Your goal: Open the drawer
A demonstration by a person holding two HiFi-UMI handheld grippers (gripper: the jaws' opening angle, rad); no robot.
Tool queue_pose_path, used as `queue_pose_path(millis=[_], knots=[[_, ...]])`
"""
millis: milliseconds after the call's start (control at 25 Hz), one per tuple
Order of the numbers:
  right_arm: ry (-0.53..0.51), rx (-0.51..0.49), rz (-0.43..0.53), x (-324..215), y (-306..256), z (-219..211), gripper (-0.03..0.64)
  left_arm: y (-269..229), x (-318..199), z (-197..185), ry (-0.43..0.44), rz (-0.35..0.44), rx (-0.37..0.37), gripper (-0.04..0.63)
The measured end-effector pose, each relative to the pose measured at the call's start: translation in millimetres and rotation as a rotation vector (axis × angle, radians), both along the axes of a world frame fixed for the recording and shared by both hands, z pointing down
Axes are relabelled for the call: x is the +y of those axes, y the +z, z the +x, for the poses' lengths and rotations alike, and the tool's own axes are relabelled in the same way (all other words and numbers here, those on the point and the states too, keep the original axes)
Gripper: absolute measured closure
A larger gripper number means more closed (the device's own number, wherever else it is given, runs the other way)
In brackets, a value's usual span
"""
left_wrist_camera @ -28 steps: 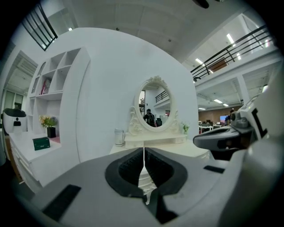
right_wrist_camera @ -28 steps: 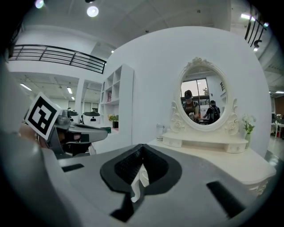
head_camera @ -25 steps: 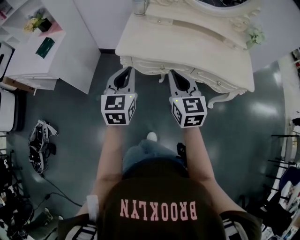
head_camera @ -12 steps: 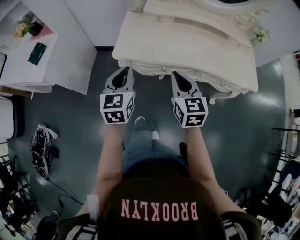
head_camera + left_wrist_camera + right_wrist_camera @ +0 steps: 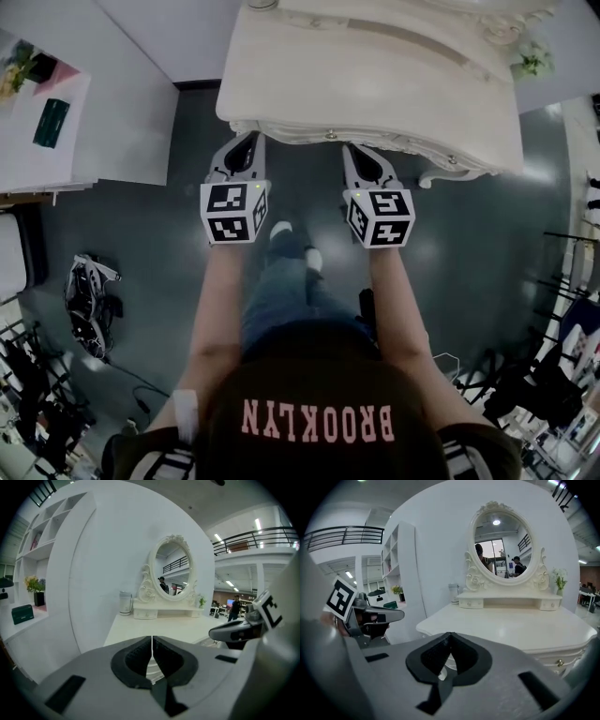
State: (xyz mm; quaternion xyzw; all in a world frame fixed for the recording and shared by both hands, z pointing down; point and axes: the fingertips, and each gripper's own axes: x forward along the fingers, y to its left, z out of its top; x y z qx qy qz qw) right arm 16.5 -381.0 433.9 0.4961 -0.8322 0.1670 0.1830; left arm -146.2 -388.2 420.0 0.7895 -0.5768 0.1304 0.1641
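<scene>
The cream dressing table (image 5: pixel 375 84) fills the top of the head view. Its carved drawer front runs under the front edge, with a small knob (image 5: pixel 330 136) between my two grippers and another knob (image 5: pixel 451 160) further right. My left gripper (image 5: pixel 247 141) points at the front edge left of the middle knob, jaws shut and empty. My right gripper (image 5: pixel 360 153) points at the edge just right of that knob, also shut and empty. In the left gripper view the left gripper (image 5: pixel 152 639) has its pads meeting. The right gripper (image 5: pixel 449 637) faces the tabletop, with a drawer knob (image 5: pixel 557 663) at lower right.
An oval mirror (image 5: pixel 502 550) with small drawers stands at the table's back. A white shelf unit (image 5: pixel 56 103) with a green box stands at the left. A bag (image 5: pixel 89 305) and cables lie on the dark floor at the left. My legs and shoes (image 5: pixel 286 244) are below the grippers.
Both grippers have come closer to the table's front edge and lower. The table has slid toward me in the head view. Both pairs of jaws stayed shut.
</scene>
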Motion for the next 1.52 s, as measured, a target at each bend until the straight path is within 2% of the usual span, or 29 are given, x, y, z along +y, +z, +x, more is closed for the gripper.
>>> queue_pose_path(millis=[280, 640, 680, 760, 840, 1200, 1520], knots=[[-0.003, 0.033, -0.075, -15.8, 46.8, -7.4, 0.620, 40.8, -13.5, 1.4, 0.043, -0.068, -0.008, 0.588], [0.053, 0.060, -0.185, -29.8, 123.3, -6.1, 0.619, 95.3, -25.5, -4.4, 0.072, -0.159, -0.008, 0.588], [0.060, 0.061, -0.194, -32.7, 130.5, -6.0, 0.615, 100.5, -27.3, -5.2, 0.076, -0.166, -0.006, 0.588], [0.078, 0.065, -0.215, -38.3, 144.7, -4.5, 0.552, 109.4, -31.5, -6.7, 0.079, -0.180, 0.002, 0.588], [0.096, 0.078, -0.235, -43.3, 157.6, -1.9, 0.528, 116.5, -36.2, -8.4, 0.076, -0.192, 0.010, 0.588], [0.169, 0.140, -0.326, -60.3, 204.3, 5.8, 0.505, 140.0, -45.5, -7.9, 0.115, -0.243, 0.019, 0.588], [0.215, 0.165, -0.372, -76.7, 222.8, 1.2, 0.489, 155.1, -49.3, -17.5, 0.132, -0.279, 0.031, 0.588]])
